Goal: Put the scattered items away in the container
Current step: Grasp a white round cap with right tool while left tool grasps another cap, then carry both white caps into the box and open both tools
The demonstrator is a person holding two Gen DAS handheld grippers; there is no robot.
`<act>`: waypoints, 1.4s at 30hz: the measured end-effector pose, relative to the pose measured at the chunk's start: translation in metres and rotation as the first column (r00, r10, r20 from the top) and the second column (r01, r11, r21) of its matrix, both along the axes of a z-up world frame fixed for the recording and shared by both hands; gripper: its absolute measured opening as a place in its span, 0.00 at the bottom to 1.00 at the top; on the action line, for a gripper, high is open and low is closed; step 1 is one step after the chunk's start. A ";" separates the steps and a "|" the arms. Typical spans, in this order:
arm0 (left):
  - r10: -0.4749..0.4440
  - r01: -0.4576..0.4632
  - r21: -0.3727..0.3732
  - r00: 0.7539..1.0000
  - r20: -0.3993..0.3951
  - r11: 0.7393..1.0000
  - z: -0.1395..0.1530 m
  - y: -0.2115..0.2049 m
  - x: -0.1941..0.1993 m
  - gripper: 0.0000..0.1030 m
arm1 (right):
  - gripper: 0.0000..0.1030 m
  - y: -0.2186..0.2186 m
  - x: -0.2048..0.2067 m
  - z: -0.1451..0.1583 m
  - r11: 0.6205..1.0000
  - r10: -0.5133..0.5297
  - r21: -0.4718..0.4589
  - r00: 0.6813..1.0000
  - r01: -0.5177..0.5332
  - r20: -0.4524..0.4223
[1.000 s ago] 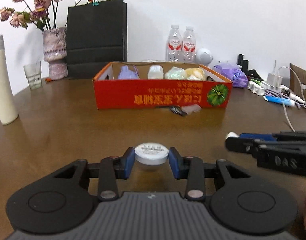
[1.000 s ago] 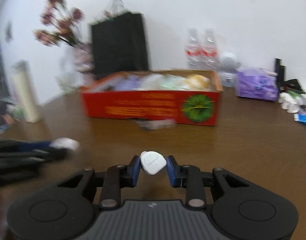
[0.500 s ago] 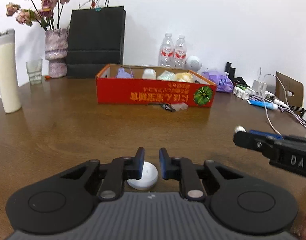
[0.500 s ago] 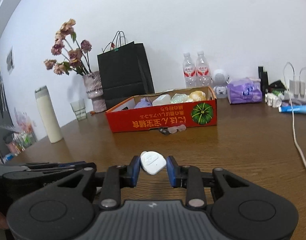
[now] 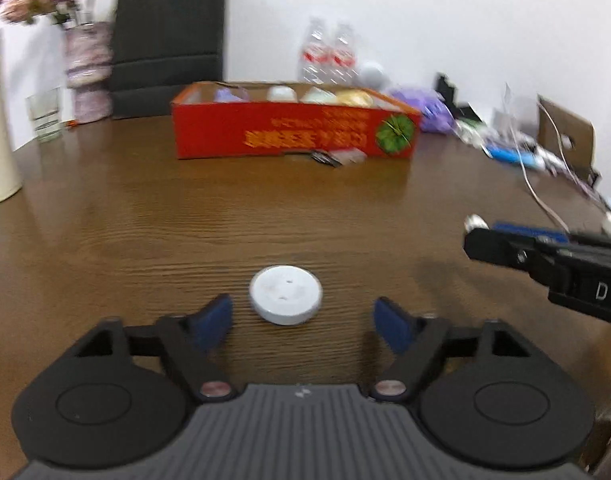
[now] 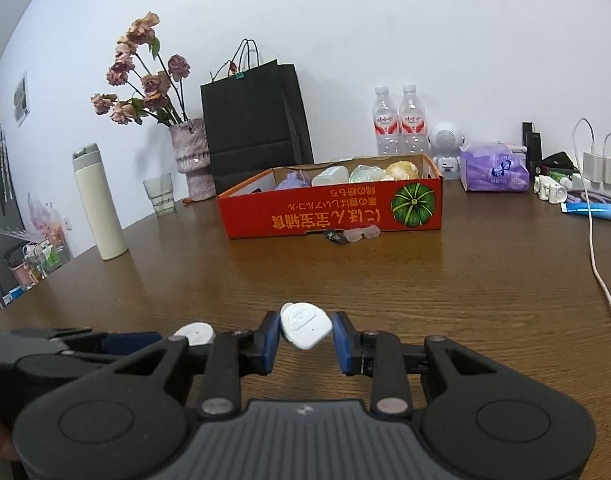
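- My left gripper (image 5: 303,320) just spread wide; white round puck (image 5: 285,294) dropped back on table (image 5: 145,216), needs regrasping.
- Right gripper (image 6: 305,338) clenched on white tag (image 6: 305,325).

Both low wrist views face the red box (image 5: 293,128)

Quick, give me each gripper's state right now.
Left gripper: open, empty; round white disc lies on the table just ahead.
Right gripper: shut on white rounded tag.
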State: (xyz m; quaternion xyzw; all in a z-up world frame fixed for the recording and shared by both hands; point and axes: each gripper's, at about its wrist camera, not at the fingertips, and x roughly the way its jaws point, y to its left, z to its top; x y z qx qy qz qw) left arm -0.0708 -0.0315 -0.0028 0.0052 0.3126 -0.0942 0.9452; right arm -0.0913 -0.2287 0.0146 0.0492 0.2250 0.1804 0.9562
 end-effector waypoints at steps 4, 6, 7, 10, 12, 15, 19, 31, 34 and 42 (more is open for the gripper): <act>0.038 -0.038 0.046 0.999 0.011 0.998 0.000 -0.005 0.006 0.51 | 0.27 0.000 -0.001 -0.001 1.000 0.001 0.002 1.000 -0.001 -0.001; 0.042 -0.043 0.053 0.999 0.023 0.998 0.000 -0.005 0.007 0.39 | 0.27 0.000 -0.001 -0.002 1.000 0.000 0.002 1.000 0.000 -0.008; 0.041 -0.042 0.041 0.999 0.021 0.998 0.001 -0.003 0.006 0.39 | 0.27 0.000 -0.001 -0.003 1.000 -0.001 0.003 1.000 0.001 -0.010; 0.049 -0.048 -0.008 0.998 0.038 0.999 0.001 0.002 -0.003 0.38 | 0.27 0.000 -0.002 -0.003 1.000 -0.001 0.003 1.000 0.001 -0.012; 0.055 -0.053 -0.024 0.997 0.055 0.998 0.003 0.004 -0.010 0.38 | 0.27 -0.002 -0.004 -0.002 1.000 -0.003 0.007 1.000 0.003 -0.006; 0.077 -0.077 -0.010 0.995 0.059 0.997 0.007 0.005 -0.017 0.39 | 0.27 -0.005 -0.006 0.000 1.000 0.001 0.023 1.000 -0.001 0.006; 0.097 -0.093 -0.060 0.993 0.065 0.994 0.015 0.014 -0.017 0.39 | 0.27 -0.008 -0.005 0.003 1.000 0.008 0.022 1.000 -0.008 0.015; -0.037 0.068 -0.127 0.972 0.230 0.990 0.102 0.007 0.088 0.39 | 0.27 -0.027 0.077 0.065 0.997 -0.023 0.076 0.996 0.017 0.089; -0.051 0.080 -0.150 0.981 0.188 0.985 0.116 -0.010 0.155 0.39 | 0.27 -0.033 0.136 0.098 0.998 -0.035 0.048 0.993 0.029 0.111; -0.123 0.123 -0.136 0.992 0.005 0.983 0.081 -0.062 0.287 0.39 | 0.27 -0.031 0.310 0.097 0.994 -0.063 -0.102 0.979 0.044 -0.193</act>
